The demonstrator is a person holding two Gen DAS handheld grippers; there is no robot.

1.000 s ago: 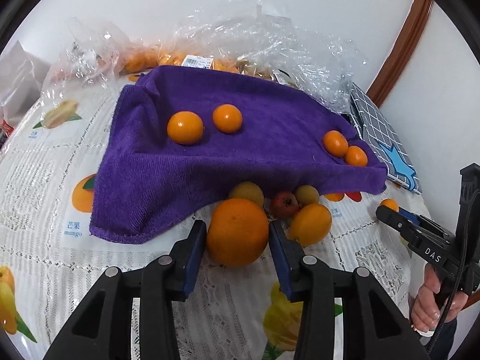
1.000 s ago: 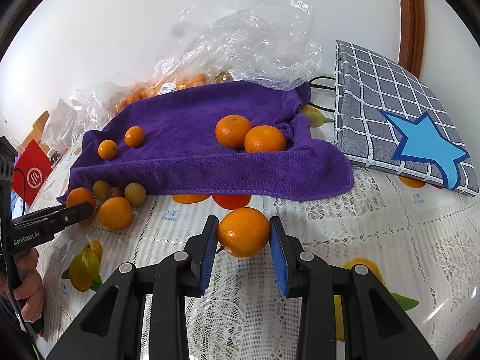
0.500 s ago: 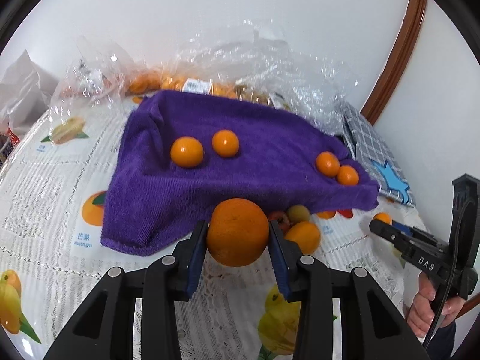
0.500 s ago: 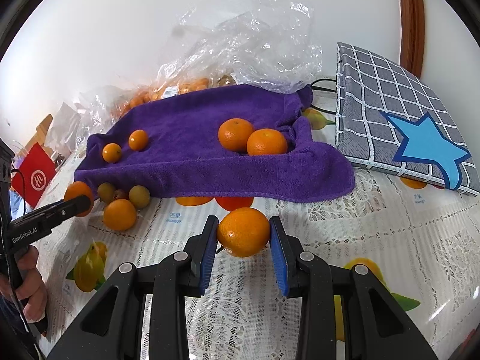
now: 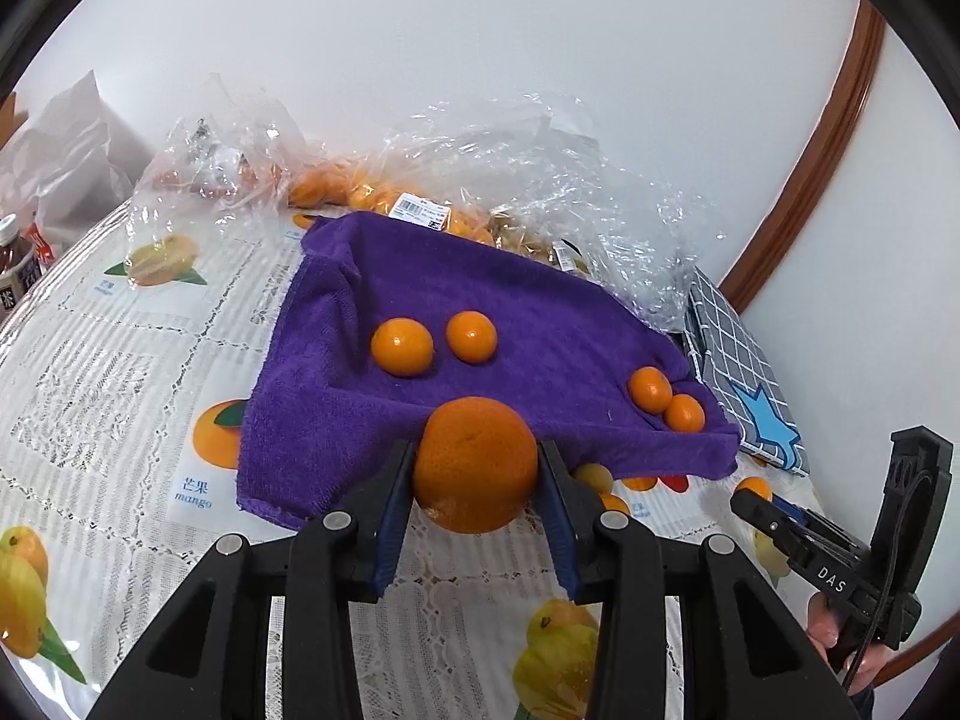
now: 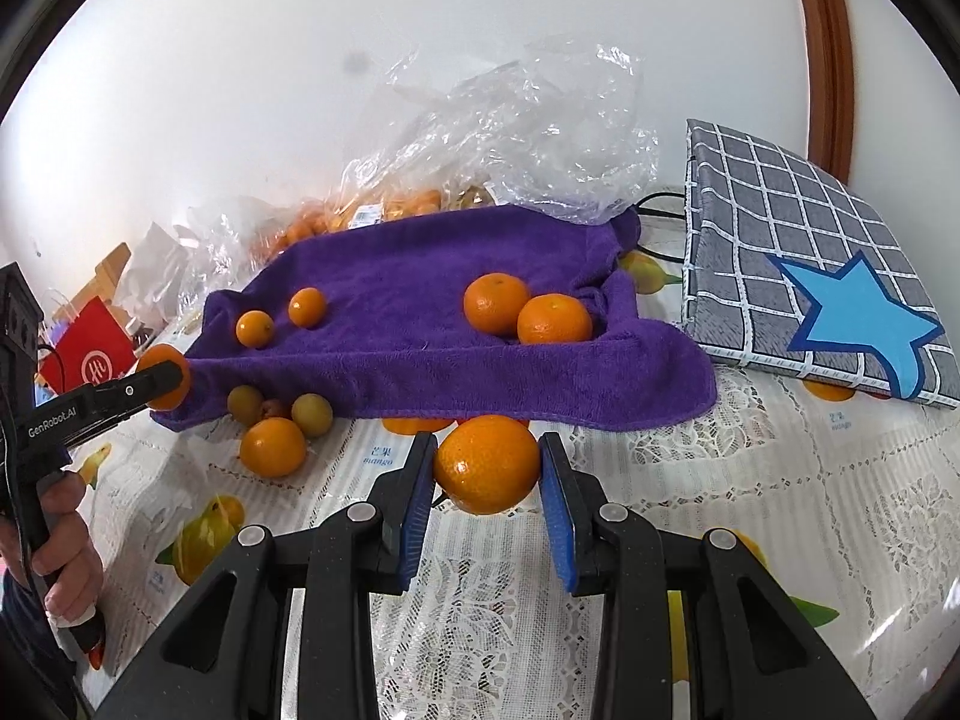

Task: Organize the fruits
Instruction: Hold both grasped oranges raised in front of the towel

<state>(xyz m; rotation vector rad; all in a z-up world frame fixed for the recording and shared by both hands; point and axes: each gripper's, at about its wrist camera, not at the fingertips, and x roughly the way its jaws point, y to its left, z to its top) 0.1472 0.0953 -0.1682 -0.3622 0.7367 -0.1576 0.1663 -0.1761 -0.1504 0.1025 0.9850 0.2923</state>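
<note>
Four round orange citrus fruits (image 6: pixel 495 302) sit on one purple terry towel (image 6: pixel 420 354); two more are gripped, one lies loose beside three small yellowish fruits (image 6: pixel 312 414).

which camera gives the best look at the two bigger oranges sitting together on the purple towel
The right wrist view: the two bigger oranges sit large and unblocked on the purple towel. In the left wrist view they appear small, near the towel's right edge.

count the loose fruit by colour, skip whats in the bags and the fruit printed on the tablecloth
orange fruit: 7 (4 on the purple towel, 1 in the left tongs, 1 in the right tongs, 1 on the tablecloth)
yellow-green fruit: 2
small red fruit: 1
total: 10
</note>
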